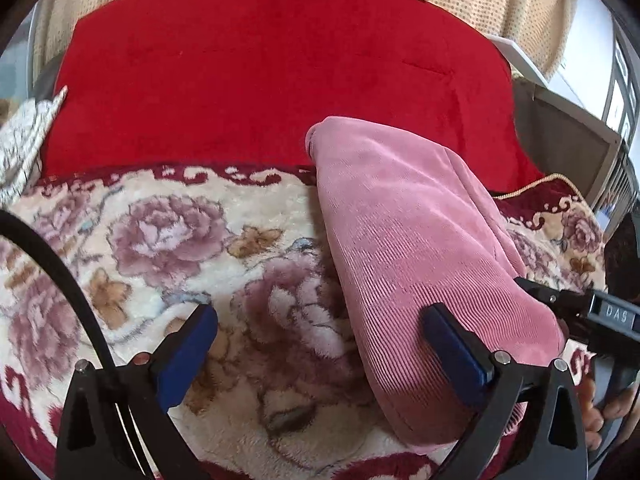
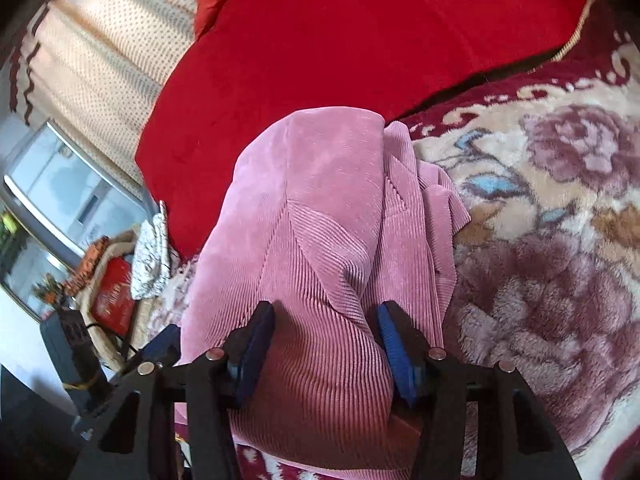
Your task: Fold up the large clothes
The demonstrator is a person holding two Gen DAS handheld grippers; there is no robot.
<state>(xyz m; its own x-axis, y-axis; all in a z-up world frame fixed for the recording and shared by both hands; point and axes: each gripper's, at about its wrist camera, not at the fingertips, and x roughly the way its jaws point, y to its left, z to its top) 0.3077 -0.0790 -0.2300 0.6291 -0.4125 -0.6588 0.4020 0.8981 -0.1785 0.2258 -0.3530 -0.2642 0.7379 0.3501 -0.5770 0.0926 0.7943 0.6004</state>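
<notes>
Left gripper: jaws spread wide, blue pads far apart, nothing between them; the 9 o'clock pad hangs over the floral blanket, the 3 o'clock pad sits against the near edge of the pink garment.
Floral blanket: cream plush with mauve roses and a dark red scroll border, filling the lower half of the left wrist view from 7 to 5 o'clock.
Red quilt: plain red, spread across the top of the left wrist view at 12 o'clock, beyond the blanket border.
Pink garment: ribbed pink cloth folded into a long bundle, running from 12 toward 5 o'clock in the left wrist view, its far end lying on the red quilt, the rest on the blanket.
Right gripper: jaws partly drawn in, a raised hump of the pink garment filling the gap between the blue pads; whether the pads pinch it, I cannot tell.
Beige dotted cloth: hangs at 10 o'clock in the right wrist view, behind the quilt.
Red box: at 8 o'clock in the right wrist view, beside the bed edge.
</notes>
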